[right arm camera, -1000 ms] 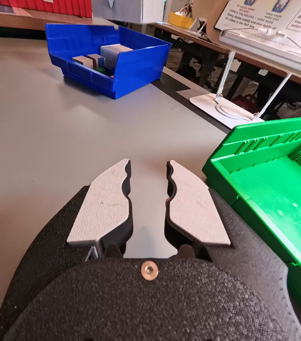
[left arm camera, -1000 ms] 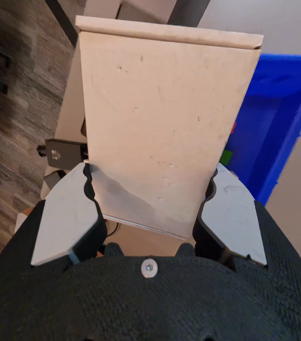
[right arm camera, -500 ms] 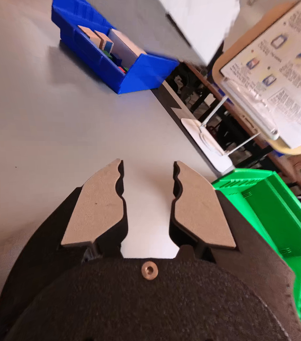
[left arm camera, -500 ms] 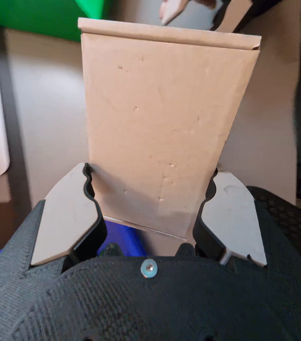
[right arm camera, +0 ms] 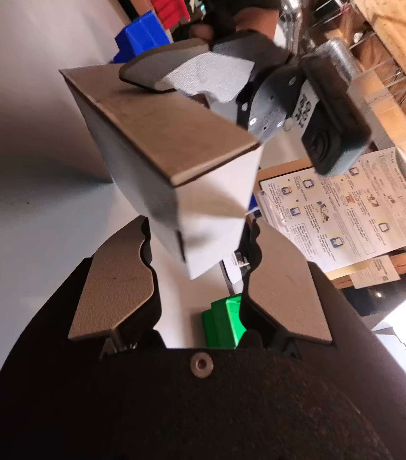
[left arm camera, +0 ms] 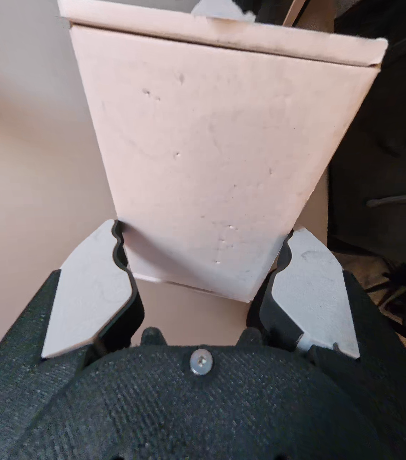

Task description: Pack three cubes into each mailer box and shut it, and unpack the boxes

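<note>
While it is held clear of the counter [right arm camera: 22, 174], the mailer box [left arm camera: 204, 159] sits pinched at its near end between the two fingers of the left hand-held gripper [left arm camera: 203, 231], lid closed, its broad pale face filling the left wrist view.

- Mailer box, right wrist view [right arm camera: 162, 139]: tilted corner-down, the lowest corner reaching into the gap of the right hand-held gripper [right arm camera: 200, 226]; contact with either finger cannot be told.
- Right hand-held gripper: fingers spread wide, nothing clamped.
- Left hand-held gripper, right wrist view [right arm camera: 184, 72]: at the box's far end, grey fingers against its sides.
- Green bin [right arm camera: 224, 323]: low, near, seen between the right fingers.
- Blue bin [right arm camera: 142, 37]: far, behind the box.
- Printed instruction sheet [right arm camera: 346, 211]: right, propped on a board.
</note>
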Motion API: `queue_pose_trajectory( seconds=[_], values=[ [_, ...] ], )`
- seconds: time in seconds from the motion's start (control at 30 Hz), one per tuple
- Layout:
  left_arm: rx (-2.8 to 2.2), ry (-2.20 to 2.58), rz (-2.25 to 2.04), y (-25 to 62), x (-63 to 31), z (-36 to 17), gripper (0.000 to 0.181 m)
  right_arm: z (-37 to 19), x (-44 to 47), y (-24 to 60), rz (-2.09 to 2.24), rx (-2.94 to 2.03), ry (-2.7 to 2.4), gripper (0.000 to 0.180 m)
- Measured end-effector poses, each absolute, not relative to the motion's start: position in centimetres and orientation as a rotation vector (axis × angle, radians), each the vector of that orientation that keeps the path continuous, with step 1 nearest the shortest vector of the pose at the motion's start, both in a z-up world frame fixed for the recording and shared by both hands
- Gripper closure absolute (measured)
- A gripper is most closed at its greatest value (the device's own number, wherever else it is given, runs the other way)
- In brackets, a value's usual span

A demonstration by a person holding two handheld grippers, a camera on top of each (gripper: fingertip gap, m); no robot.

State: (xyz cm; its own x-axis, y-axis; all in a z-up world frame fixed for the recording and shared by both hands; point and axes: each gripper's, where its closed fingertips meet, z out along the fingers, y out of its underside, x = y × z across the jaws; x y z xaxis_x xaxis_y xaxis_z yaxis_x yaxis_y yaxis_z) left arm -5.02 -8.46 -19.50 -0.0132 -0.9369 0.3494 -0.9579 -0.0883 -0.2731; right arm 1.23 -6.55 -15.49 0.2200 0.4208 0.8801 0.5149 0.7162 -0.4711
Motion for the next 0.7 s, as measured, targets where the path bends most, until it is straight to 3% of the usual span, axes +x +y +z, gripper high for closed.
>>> queue_pose_trajectory(
  seconds=[0.1, 0.23, 0.3, 0.53, 0.7],
  values=[
    [2.162, -2.078, 0.7, -8.8, -4.9, -19.7, 0.061, -15.5, 0.9, -7.1, -0.031, -0.838, -1.433, 0.093],
    [2.164, -2.096, 0.757, -8.9, -3.9, -19.7, 0.061, -16.6, 0.1, -8.4, -0.035, -0.807, -1.494, 0.105],
    [2.226, -2.17, 0.848, -8.3, -2.9, -18.8, 0.07, -16.4, 0.6, -8.0, -0.01, -0.845, -1.475, 0.106],
    [2.638, -2.274, 1.41, -6.1, -2.0, -12.4, 0.076, -15.4, 4.0, -4.1, 0.651, -1.301, -1.184, 0.109],
    [3.064, -2.154, 1.556, -4.3, -3.9, -14.9, 0.077, -16.2, 4.6, -3.6, 0.863, -1.405, -1.146, 0.11]
  ],
)
